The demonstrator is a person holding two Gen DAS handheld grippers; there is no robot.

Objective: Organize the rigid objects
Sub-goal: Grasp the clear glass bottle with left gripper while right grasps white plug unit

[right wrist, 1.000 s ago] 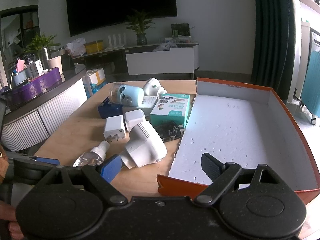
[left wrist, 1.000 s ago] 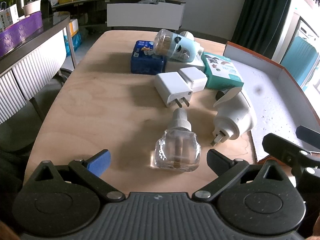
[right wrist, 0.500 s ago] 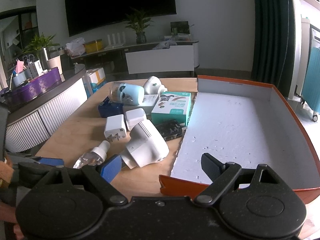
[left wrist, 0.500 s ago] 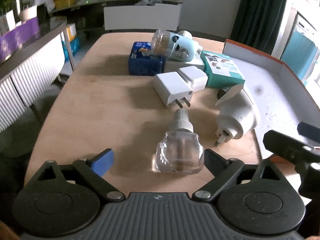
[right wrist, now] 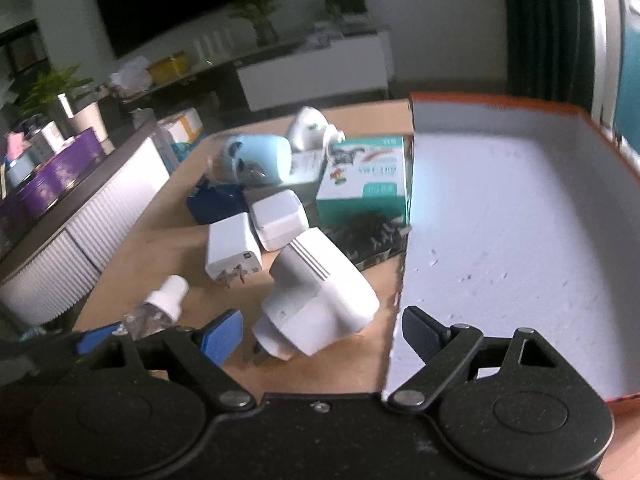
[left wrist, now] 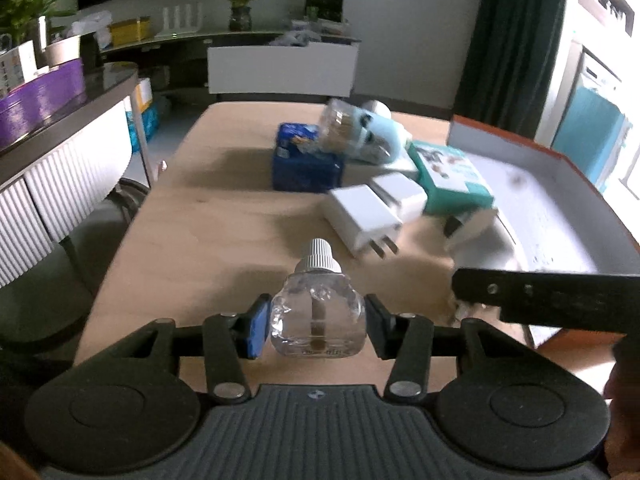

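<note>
My left gripper is shut on a clear refill bottle with a white cap, held just above the wooden table; the bottle also shows in the right wrist view. My right gripper is open, with a large white plug-in device lying between its fingers. Beyond lie a white charger, a smaller white adapter, a teal box, a blue box and a light blue plug-in device. An open orange box with white lining sits to the right.
A white plug-in device and a dark patterned packet lie among the pile. A white ribbed cabinet stands left of the table. The right gripper's finger crosses the left wrist view at right.
My left gripper has closed on the clear bottle and lifted it. My right gripper has moved forward around the large white plug-in device.
</note>
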